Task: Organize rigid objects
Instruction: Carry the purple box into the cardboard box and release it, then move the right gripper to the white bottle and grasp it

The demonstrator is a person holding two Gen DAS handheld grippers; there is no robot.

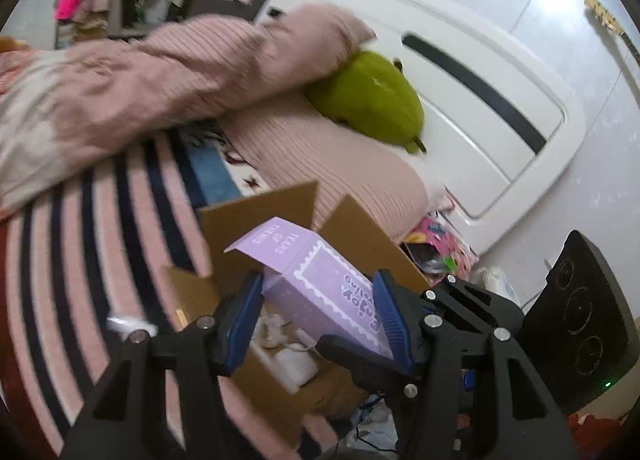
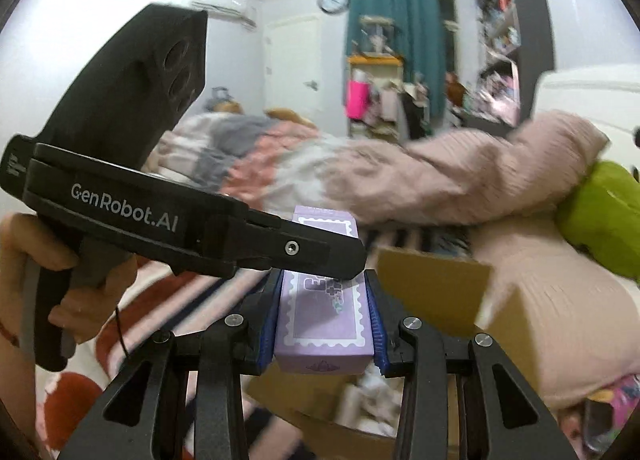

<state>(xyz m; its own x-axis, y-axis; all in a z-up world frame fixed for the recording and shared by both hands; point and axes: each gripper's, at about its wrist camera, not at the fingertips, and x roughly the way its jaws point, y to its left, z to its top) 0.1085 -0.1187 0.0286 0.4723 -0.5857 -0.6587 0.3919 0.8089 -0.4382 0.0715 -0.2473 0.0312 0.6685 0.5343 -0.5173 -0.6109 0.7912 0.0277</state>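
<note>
A lilac carton with a stamp print is held between the blue pads of my right gripper, which is shut on it. In the left wrist view the same lilac carton sits between the fingers of my left gripper, its top flap open. The left jaws stand wider than the carton, with a gap at the left pad. The left gripper crosses above the carton in the right wrist view. Both hover over an open cardboard box on the bed.
The box holds white items. A pink striped blanket, pink pillows and a green plush lie on the bed. A white headboard stands behind. Shelves stand at the far wall.
</note>
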